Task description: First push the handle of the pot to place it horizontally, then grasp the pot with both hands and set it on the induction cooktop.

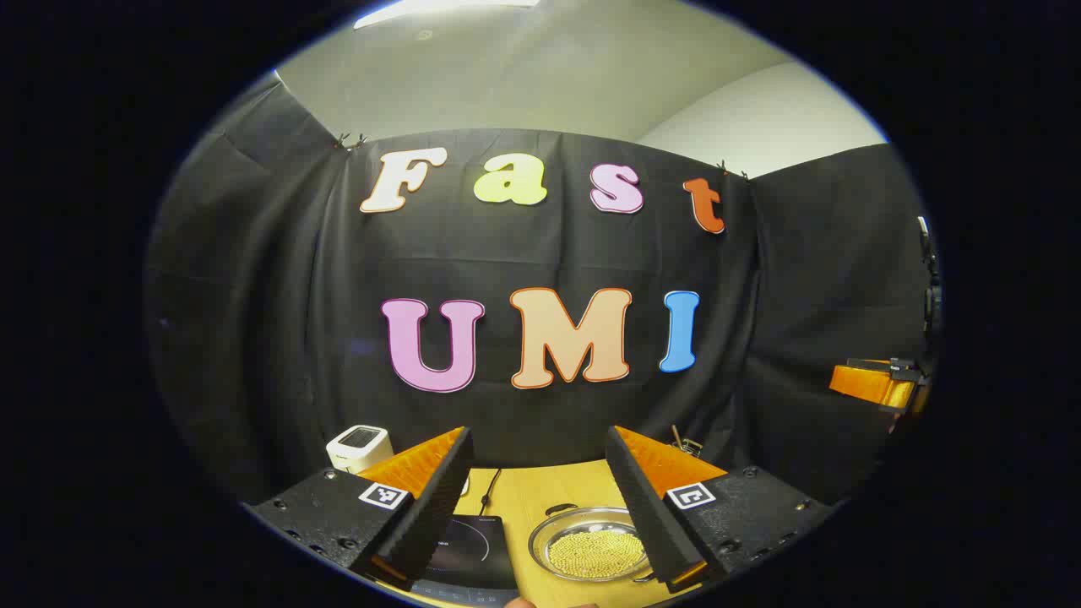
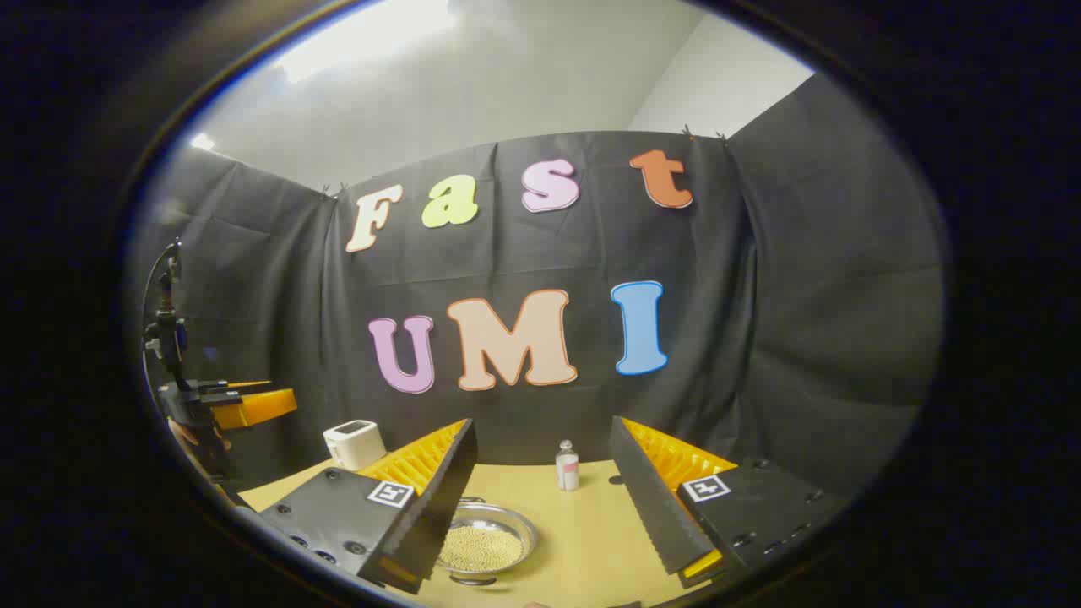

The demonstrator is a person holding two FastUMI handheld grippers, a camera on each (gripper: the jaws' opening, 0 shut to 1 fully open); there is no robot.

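On the near part of the yellow table, with the pot as the landmark, both grippers are hovering high and well short of it, so nothing is being touched yet. The induction cooktop is lying just to the left of the pot in the left gripper view, a dark slab with a cord running away behind it. The pot itself is sitting as a shallow metal vessel carrying a bed of small pale grains; its handle is showing only as a small dark loop at the far rim, and which way it is pointing cannot be told.

The left gripper is holding its jaws spread wide with nothing between them, framing the pot and cooktop. The right gripper is likewise gaping and empty, with the pot lying low beside its left finger.

As a judgement, the main risk is the loose grains: a hard shove on the handle or an uneven two-sided lift could be tipping the shallow rim and spilling them. A push could also be sliding the whole pot rather than turning it, possibly into the cooktop's edge.

Behind the pot, a small white box is standing to the left and a little capped bottle to the right, both clear of the work. The bottle's label is too small to read; the square tags on the fingers are carrying patterns, not words.
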